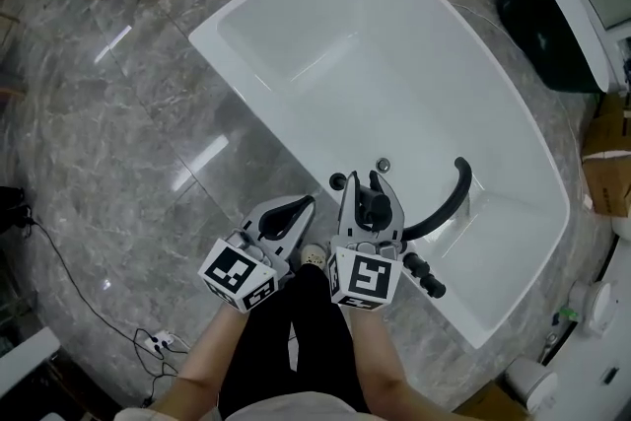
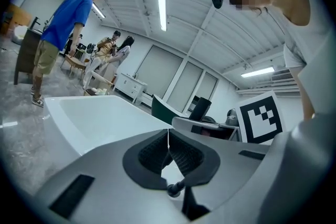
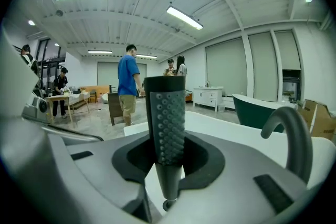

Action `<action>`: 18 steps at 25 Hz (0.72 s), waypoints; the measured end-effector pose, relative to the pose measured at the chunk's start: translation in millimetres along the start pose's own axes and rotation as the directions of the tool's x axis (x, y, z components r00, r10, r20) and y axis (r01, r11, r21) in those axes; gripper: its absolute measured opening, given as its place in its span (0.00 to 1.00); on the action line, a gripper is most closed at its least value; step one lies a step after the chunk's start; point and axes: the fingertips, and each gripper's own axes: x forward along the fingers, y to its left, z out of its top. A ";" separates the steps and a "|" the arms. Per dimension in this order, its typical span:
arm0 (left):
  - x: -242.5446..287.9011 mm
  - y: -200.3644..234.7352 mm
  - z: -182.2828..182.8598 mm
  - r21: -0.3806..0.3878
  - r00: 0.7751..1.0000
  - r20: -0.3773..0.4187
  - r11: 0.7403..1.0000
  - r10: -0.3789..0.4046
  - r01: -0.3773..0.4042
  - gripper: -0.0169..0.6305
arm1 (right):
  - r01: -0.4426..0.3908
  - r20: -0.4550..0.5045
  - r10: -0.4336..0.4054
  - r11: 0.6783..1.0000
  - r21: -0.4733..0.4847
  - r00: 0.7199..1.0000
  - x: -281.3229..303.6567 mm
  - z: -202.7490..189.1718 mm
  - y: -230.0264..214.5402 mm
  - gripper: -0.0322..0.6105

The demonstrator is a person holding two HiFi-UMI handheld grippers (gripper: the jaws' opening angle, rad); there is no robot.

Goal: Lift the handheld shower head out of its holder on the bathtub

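At lower centre, the right gripper (image 1: 365,184) clamps the shower head (image 3: 165,128) over the bathtub (image 1: 205,33); the left gripper (image 2: 168,136) is closed, empty. A firm grip and a straight upward pull should free it cleanly.

No readable text or numbers, only coded square markers (image 1: 233,269) on tool cubes (image 1: 365,279)
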 end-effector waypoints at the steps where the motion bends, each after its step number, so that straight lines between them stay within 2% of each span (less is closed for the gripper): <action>1: -1.9 -3.0 3.7 0.005 1.000 0.002 1.000 -0.001 0.001 0.05 | 0.000 0.008 0.000 1.000 -0.001 1.000 -3.0 6.0 -0.4 0.23; 18: -21.2 -66.4 53.2 0.054 0.998 0.048 0.998 -0.029 0.026 0.05 | -0.043 0.097 0.044 0.999 -0.009 0.994 -57.2 82.0 -0.8 0.23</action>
